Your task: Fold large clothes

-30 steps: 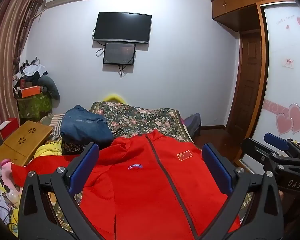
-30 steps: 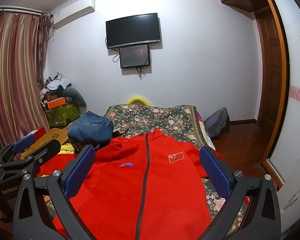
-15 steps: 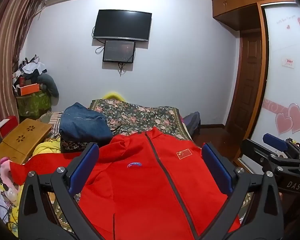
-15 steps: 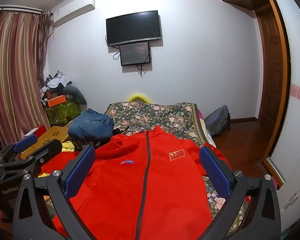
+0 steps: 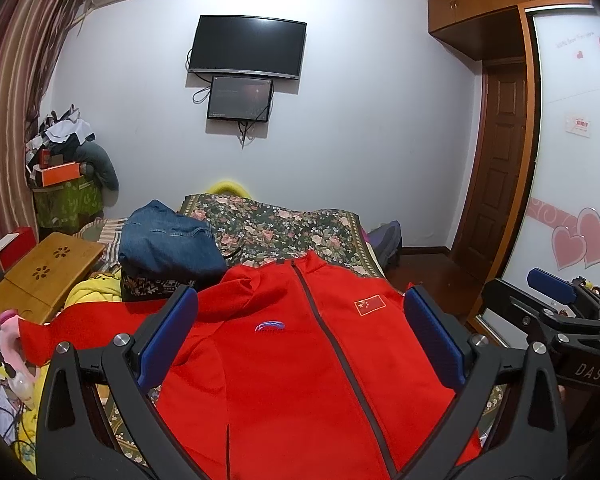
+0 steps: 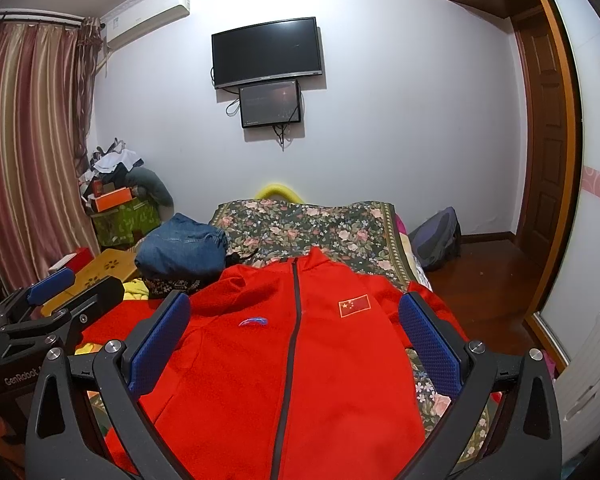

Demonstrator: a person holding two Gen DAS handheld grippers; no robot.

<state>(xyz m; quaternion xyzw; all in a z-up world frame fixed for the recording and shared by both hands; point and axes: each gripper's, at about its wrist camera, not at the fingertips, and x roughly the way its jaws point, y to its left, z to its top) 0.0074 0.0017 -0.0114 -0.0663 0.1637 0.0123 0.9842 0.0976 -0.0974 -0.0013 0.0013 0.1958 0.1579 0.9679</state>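
Left wrist | red jacket (image 5: 300,360) flat beneath left tool (image 5: 300,336) | spread wide, empty

Both wrist cameras are looking forward from just above the near end of the bed (image 5: 284,224), facing the wall-mounted television (image 5: 247,47). The left gripper (image 5: 300,334) is viewing from the left, the right gripper (image 6: 296,330) alongside. Both are sharing the red jacket (image 5: 300,360) close below.
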